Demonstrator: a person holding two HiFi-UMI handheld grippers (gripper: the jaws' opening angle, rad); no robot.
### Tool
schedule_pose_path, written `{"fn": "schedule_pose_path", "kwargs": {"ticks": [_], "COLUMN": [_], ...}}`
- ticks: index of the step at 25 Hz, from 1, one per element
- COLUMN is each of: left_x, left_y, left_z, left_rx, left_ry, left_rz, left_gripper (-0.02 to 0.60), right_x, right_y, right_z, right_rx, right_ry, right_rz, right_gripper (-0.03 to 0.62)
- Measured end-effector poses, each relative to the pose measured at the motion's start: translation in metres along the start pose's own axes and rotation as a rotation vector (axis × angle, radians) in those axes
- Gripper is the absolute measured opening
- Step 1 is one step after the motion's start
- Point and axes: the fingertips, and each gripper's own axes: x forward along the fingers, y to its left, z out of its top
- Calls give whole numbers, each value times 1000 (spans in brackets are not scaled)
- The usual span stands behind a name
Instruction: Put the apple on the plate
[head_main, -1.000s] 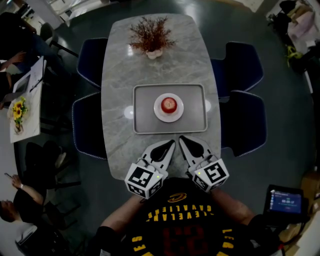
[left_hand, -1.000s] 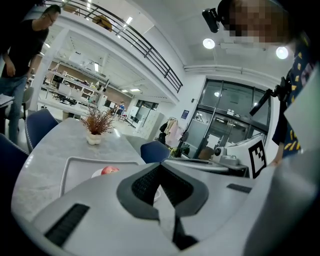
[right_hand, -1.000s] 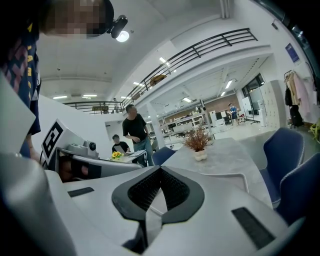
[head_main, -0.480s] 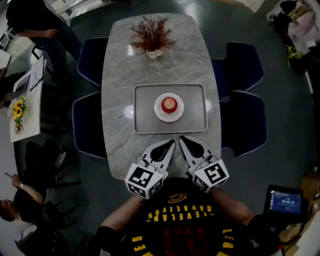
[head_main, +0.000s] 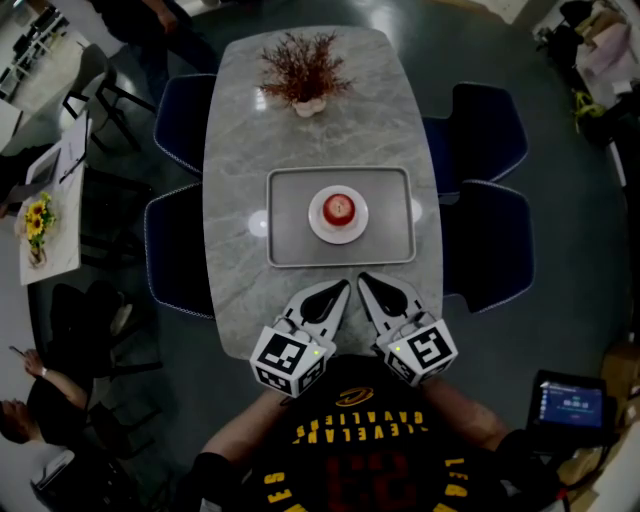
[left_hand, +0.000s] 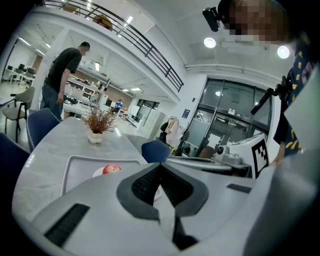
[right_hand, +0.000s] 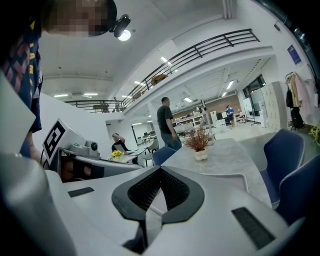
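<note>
The apple (head_main: 338, 208) sits on the white plate (head_main: 318, 224), which stands at the middle of the grey tray (head_main: 290, 245) on the table (head_main: 240, 150). A potted dry plant (head_main: 300, 75) stands near the far edge. At the near edge, just short of the tray, the left gripper (head_main: 340, 287) and the right gripper (head_main: 366, 279) both have their jaws pressed together, gripping nothing.

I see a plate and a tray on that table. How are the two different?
The plate is round and white; the tray is rectangular with rounded corners and grey. The plate is the smaller and lies in the middle of the tray, while the tray lies straight on the table. The plate carries the apple; the tray carries only the plate. Both lie flat.
</note>
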Motion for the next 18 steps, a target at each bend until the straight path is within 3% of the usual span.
{"fn": "schedule_pose_path", "kwargs": {"ticks": [18], "left_x": [-1], "left_y": [1], "left_z": [0], "left_rx": [-4], "left_ry": [4], "left_rz": [3], "left_gripper": [2], "right_x": [-1], "right_y": [1], "right_z": [1], "right_rx": [25], "right_ry": [5], "right_rz": [-7], "right_gripper": [6]}}
